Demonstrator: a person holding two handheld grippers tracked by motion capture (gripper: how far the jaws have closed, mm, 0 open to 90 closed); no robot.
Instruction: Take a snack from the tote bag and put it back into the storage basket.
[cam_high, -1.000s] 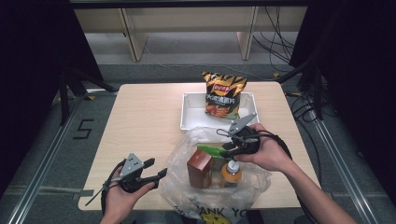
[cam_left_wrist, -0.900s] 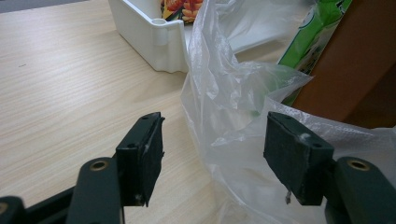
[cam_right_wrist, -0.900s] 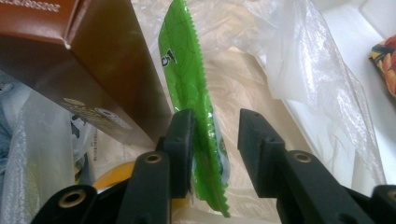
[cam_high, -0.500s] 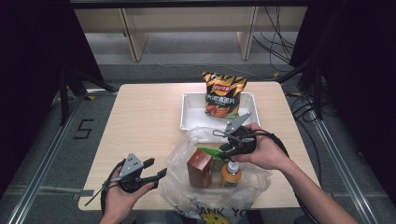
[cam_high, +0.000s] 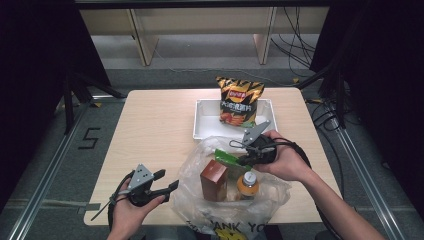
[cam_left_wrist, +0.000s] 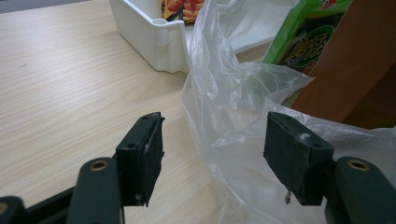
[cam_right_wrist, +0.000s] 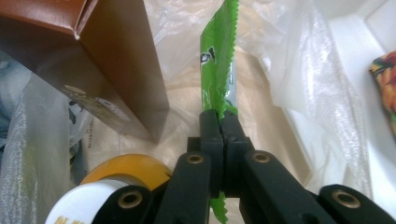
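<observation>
Right tongs (cam_right_wrist: 219, 122): my jaws pinch the green packet (cam_right_wrist: 218, 60) over the plastic bag (cam_high: 200, 200) at the bench's near edge.
Left tongs (cam_left_wrist: 212, 154): I hold them wide beside the bag's left side.
Bag: brown box (cam_high: 213, 179), bottle (cam_high: 247, 183).

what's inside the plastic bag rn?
In the plastic bag: a brown box standing upright, an orange bottle with a white cap, and a green packet clamped by the right gripper. The bag's crumpled folds hide whatever lies lower down.
</observation>
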